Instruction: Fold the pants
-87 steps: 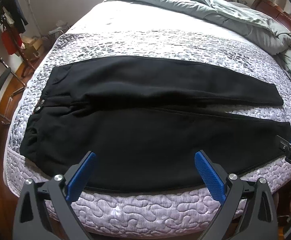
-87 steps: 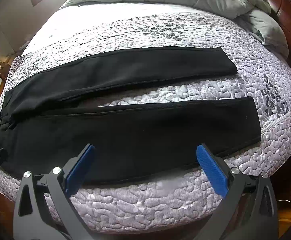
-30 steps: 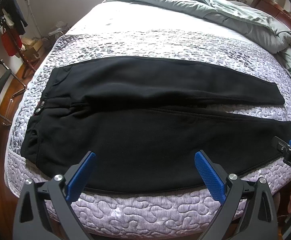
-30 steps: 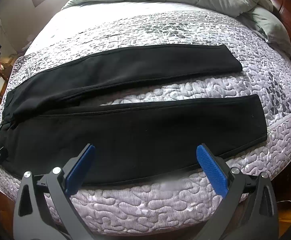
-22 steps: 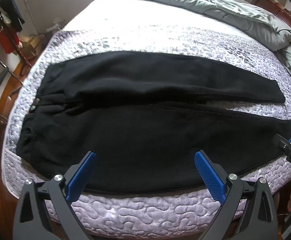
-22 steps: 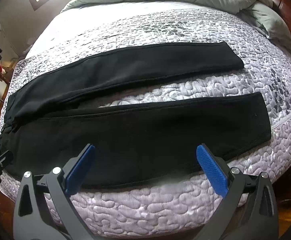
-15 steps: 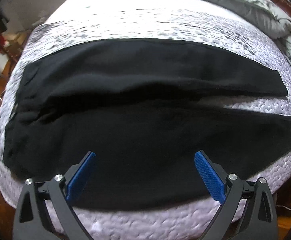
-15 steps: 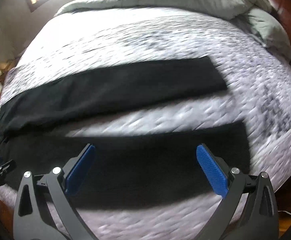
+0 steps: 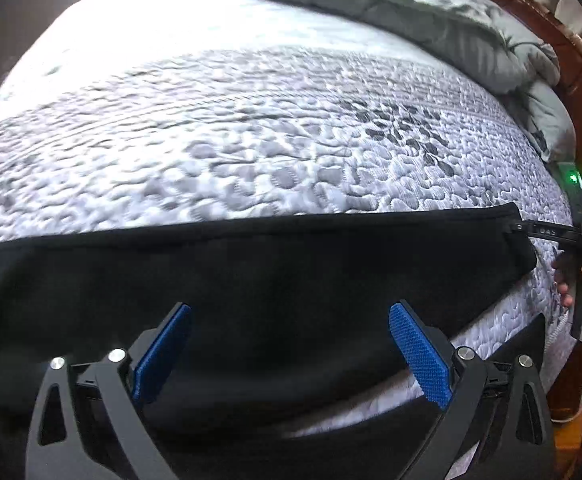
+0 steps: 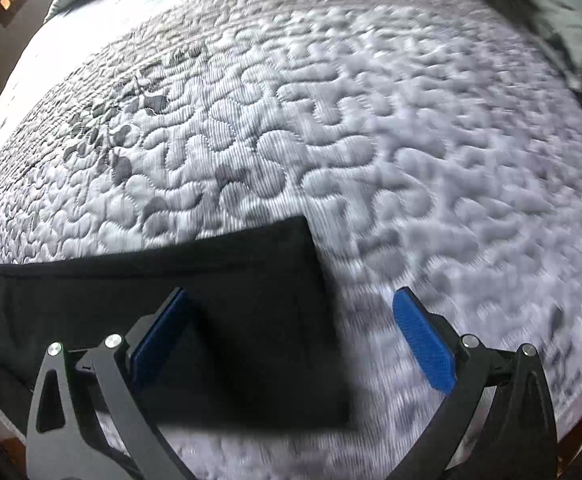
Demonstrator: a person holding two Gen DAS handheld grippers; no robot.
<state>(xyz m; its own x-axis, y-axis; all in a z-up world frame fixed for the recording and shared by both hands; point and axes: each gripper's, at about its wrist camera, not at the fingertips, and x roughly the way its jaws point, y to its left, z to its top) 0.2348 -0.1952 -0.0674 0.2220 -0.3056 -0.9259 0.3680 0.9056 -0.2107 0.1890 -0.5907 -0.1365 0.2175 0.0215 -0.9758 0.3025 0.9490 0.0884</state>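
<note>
Over the left half of the quilted grey-white mattress [image 9: 251,152], our left gripper [image 9: 289,350] hangs low with its blue-padded jaws spread wide and nothing between them, the black fleece pants [image 9: 251,272] filling the view just beyond the pads. Further right, the far pant leg runs along the bed to its cuff, where our right gripper [image 9: 547,233] shows side-on at the cuff's corner; we cannot tell from this view whether it touches the cloth. A strip of mattress shows between the far leg and the near one. The rumpled grey-green duvet [image 9: 411,12] lies bunched at the head of the bed, well apart from the pants.

From the right wrist view, our right gripper's jaws also stand spread and empty, straddling the leg's end [image 10: 251,300].

We judge the first fold is only starting: both tools are placing themselves. Next we need each jaw to close on an edge of one leg, then carry it across onto the other leg, keeping the cloth taut and the seams lined up.
</note>
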